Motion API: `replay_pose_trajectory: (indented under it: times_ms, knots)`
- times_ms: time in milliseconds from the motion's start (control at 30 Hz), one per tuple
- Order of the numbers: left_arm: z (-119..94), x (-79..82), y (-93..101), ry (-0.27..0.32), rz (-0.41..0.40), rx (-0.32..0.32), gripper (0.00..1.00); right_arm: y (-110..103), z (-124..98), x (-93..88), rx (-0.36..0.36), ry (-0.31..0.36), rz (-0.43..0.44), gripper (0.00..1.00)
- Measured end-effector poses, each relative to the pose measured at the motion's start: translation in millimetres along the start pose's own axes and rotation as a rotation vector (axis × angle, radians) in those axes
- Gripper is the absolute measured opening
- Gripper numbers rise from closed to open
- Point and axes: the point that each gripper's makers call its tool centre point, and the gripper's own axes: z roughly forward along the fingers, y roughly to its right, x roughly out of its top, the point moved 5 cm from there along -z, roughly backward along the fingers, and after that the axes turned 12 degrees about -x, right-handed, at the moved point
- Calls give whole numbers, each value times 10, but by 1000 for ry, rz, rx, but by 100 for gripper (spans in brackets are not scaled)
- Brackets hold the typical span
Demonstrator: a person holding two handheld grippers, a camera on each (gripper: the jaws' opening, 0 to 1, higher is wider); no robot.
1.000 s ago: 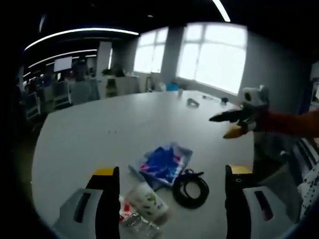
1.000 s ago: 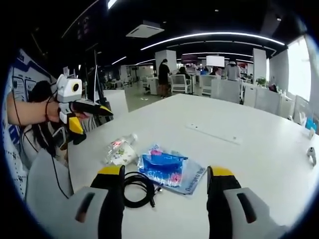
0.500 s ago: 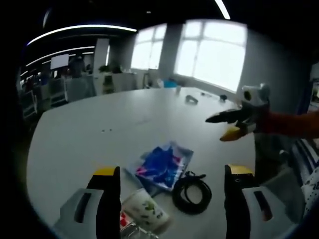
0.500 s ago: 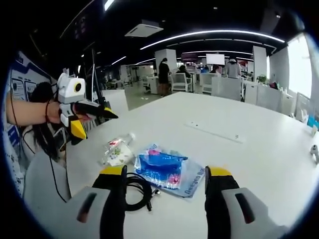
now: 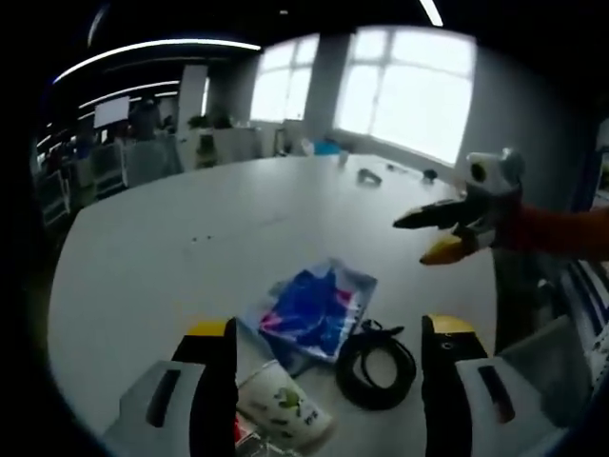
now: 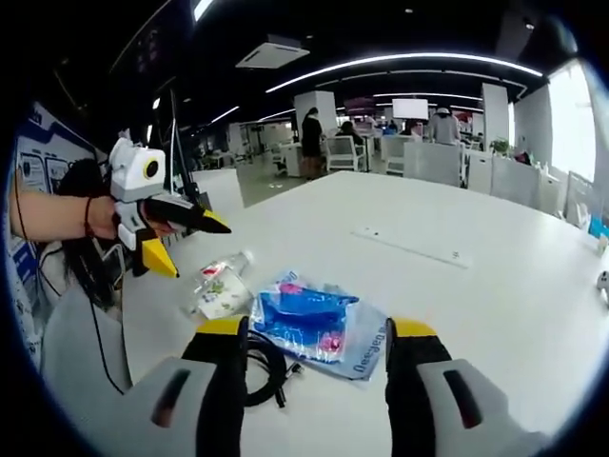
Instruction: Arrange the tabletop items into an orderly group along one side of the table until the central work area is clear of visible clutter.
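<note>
White counter (image 6: 457,314) not cleared yet: blue packet (image 6: 314,322), black cable coil (image 5: 376,366) and plastic bottle (image 6: 221,286) clustered near its edge, untouched; both grippers (image 5: 328,333) (image 6: 312,333) hovering, fingers apart, empty.

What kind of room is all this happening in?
Probably an open-plan office: a big white table, rows of chairs and desks behind, long ceiling light strips and large windows.
</note>
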Motion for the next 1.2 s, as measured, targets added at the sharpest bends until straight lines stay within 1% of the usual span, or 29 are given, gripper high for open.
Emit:
replay_pose_trajectory:
  times_ms: [267, 367, 567, 667, 700, 800, 867, 933, 1000, 1200]
  knots:
    - [116, -11, -59, -25, 2, -2, 75, -13, 118, -38, 6, -5, 9, 55]
    - [158, -40, -94, -44, 4, 5, 74, -6, 157, -64, 5, -13, 10, 54]
    - [229, -68, -135, -64, 3, 17, 70, 11, 212, -110, 1, -27, 16, 53]
    - [281, -84, -157, -79, 6, 24, 68, 25, 249, -135, -3, -31, 19, 51]
    - [288, -102, -172, -96, 5, 32, 66, 25, 256, -139, -3, -33, 20, 51]
    - [334, -108, -188, -105, 4, 33, 64, 27, 306, -158, -2, -38, 21, 49]
    - [354, -108, -195, -109, 9, 34, 63, 34, 344, -171, -6, -44, 14, 49]
    - [372, -126, -216, -129, 8, 40, 62, 23, 382, -171, 0, -45, 15, 48]
    - [400, -139, -235, -135, 6, 39, 62, 15, 423, -178, -1, -51, 3, 47]
    - [457, -177, -290, -186, 11, 63, 57, 4, 530, -200, 0, -59, -28, 43]
